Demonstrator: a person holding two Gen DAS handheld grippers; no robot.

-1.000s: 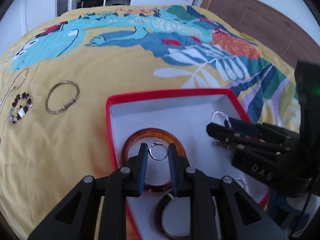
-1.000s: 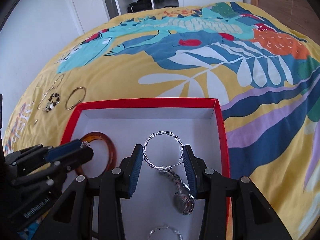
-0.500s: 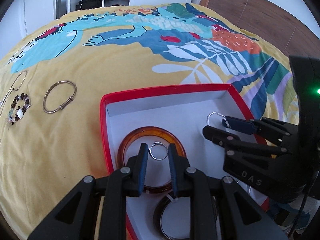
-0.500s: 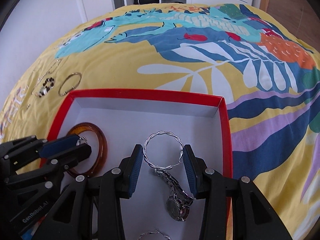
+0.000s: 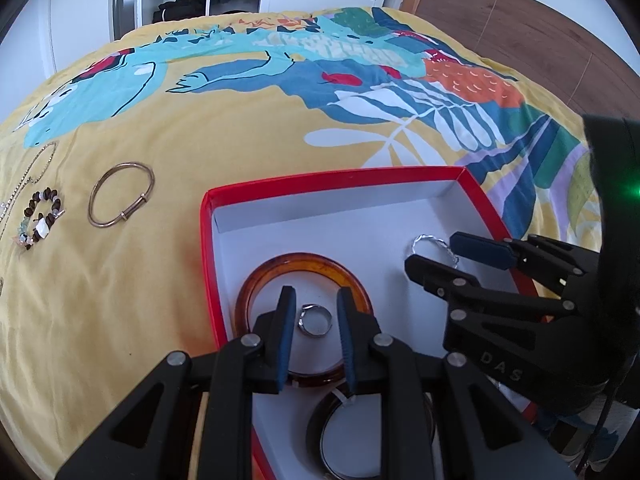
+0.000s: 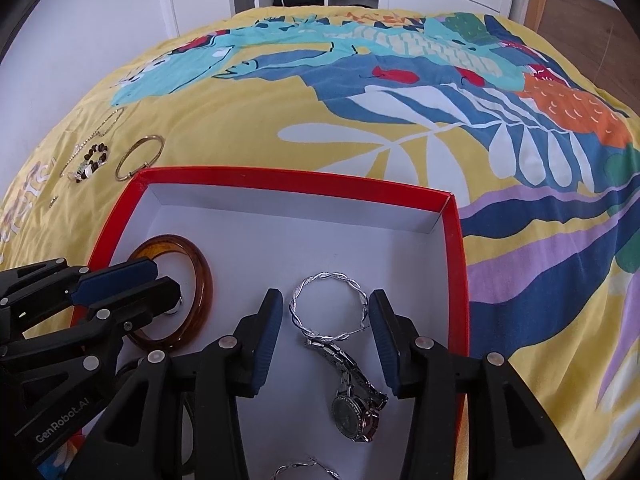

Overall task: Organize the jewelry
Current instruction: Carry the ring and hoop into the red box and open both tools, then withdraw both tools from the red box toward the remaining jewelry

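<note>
A red box with a white inside sits on the bed; it also shows in the right wrist view. My left gripper is open over it, a small silver ring lying loose between its fingers inside an amber bangle. My right gripper is open around a twisted silver hoop lying on the box floor, with a silver watch just behind it. A dark bangle lies near the box's front.
On the yellow patterned bedspread left of the box lie a gold bangle, a beaded bracelet and a thin chain. A second silver hoop lies at the box's near edge. A wardrobe stands behind the bed.
My left gripper has opened and the silver ring has dropped from it into the amber bangle. My right gripper has opened wider around the silver hoop. Both have drawn back slightly.
</note>
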